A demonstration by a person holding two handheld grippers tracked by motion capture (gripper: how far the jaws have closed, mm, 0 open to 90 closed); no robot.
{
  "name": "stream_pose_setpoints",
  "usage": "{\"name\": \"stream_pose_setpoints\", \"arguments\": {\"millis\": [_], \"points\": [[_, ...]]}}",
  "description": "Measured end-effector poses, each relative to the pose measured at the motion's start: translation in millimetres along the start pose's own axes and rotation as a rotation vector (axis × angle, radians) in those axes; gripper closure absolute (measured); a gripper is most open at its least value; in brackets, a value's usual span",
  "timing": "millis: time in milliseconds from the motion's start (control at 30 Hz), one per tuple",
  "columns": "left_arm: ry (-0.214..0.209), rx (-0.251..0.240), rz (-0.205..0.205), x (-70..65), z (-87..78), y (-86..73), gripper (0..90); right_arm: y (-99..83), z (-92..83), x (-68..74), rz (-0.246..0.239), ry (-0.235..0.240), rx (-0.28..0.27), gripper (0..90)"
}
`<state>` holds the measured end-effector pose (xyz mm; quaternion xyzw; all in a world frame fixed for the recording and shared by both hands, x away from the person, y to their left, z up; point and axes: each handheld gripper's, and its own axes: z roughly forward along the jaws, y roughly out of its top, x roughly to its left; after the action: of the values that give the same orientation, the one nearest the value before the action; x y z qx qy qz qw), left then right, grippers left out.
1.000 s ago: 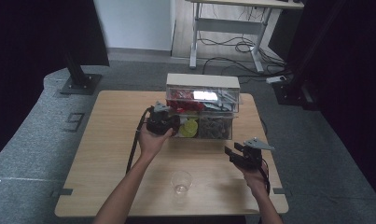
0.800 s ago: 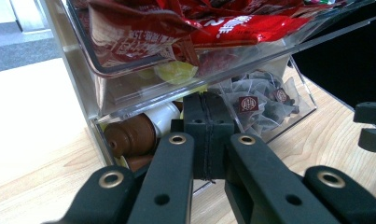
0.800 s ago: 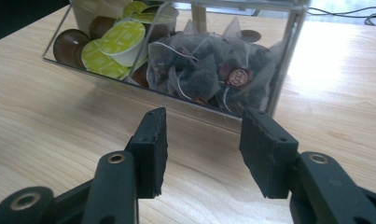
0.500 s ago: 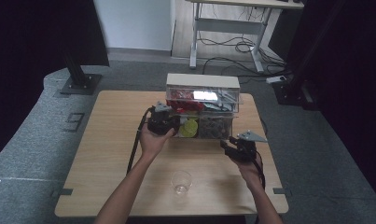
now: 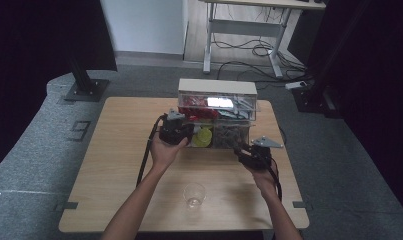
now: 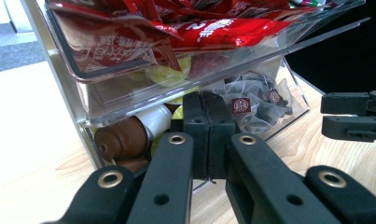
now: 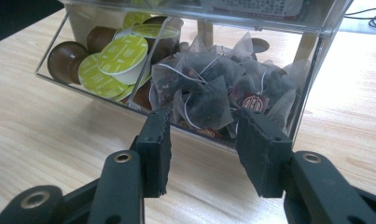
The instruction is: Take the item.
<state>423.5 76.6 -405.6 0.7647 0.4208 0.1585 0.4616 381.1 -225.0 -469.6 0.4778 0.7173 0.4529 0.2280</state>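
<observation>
high view: left gripper sits against the front of the clear organizer on the table, at the lower left bin; jaws pressed together. right gripper hovers just in front of the lower right bin, near it but apart. a clear plastic cup stands behind both grippers, between the two forearms.

left gripper view: left gripper has its pads closed flat on each other with no gap; whether the thin front edge of the bin is pinched between them, cannot tell. directly ahead lie brown and yellow-lidded coffee capsules, with tea bags ahead to its right. red packets fill the upper tray above the jaws. the other gripper's jaws enter at far right.

right gripper view: right gripper stands about half open, jaws having just been closing, nothing between the pads. the pyramid tea bags lie straight ahead behind the tilted-out clear bin front, close beyond the tips. green-lidded capsules sit ahead to its left.
</observation>
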Motion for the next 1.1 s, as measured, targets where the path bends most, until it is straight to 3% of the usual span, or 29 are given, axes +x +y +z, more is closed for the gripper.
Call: {"name": "stream_pose_setpoints", "arguments": {"millis": [233,633,933,1100], "points": [[-0.001,0.0,-0.001,0.6,0.3,0.4,89.4,2.6,6.9,-2.5,-0.019,-0.03,0.018,55.6],[-0.001,-0.001,-0.007,1.2,1.8,-2.4,89.3,10.5,10.7,-7.6,0.0,-0.015,0.001,56.0],[-0.002,0.006,-0.009,2.5,2.0,-1.1,89.2,20.8,21.8,-8.6,-0.017,-0.018,0.013,55.9],[0.003,0.006,-0.006,1.7,2.2,-1.0,88.9,19.1,27.5,-10.5,0.006,-0.018,0.022,55.9]]}}
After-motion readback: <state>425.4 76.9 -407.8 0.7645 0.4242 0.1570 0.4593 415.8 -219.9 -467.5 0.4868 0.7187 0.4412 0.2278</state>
